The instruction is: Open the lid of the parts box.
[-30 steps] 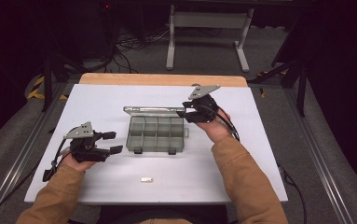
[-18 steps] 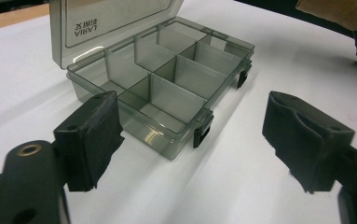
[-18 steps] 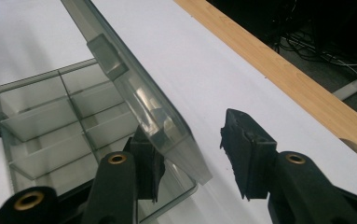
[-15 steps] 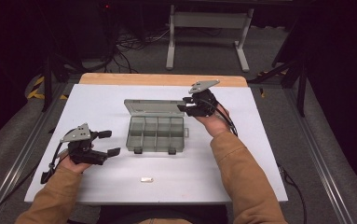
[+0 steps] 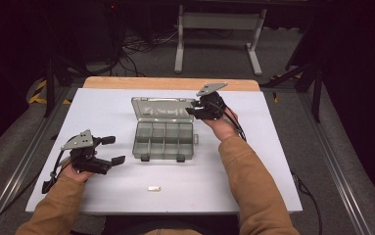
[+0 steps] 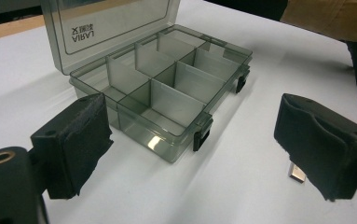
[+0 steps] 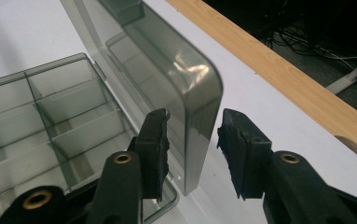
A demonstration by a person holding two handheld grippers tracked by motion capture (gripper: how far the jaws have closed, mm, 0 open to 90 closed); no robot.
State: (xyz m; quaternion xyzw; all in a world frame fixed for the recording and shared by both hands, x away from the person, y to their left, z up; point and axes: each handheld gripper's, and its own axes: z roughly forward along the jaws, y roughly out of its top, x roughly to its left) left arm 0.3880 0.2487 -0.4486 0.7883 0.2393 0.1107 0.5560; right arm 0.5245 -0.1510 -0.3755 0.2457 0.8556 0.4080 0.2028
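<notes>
A smoky clear compartment box (image 5: 164,157) stands mid-table, its lid (image 5: 163,108) raised at the back. Its compartments look empty in the left gripper view, box (image 6: 167,93), lid (image 6: 106,28). My right gripper (image 5: 191,111) is at the lid's right end. In the right gripper view the lid (image 7: 181,70) edge runs between the jaws of that gripper (image 7: 192,135) with a gap on each side, so it is open. My left gripper (image 5: 116,150) rests open left of the box, holding nothing, gripper (image 6: 192,135).
A small metal piece (image 5: 154,188) lies on the white tabletop (image 5: 273,161) near the front edge, beside my left gripper's right jaw as the metal piece (image 6: 296,173). A wooden strip (image 5: 170,83) borders the far side. Cables and a stand sit on the floor beyond.
The lid has swung further up and back, with my right gripper following it toward the far side. My left gripper has drifted slightly nearer the person.
</notes>
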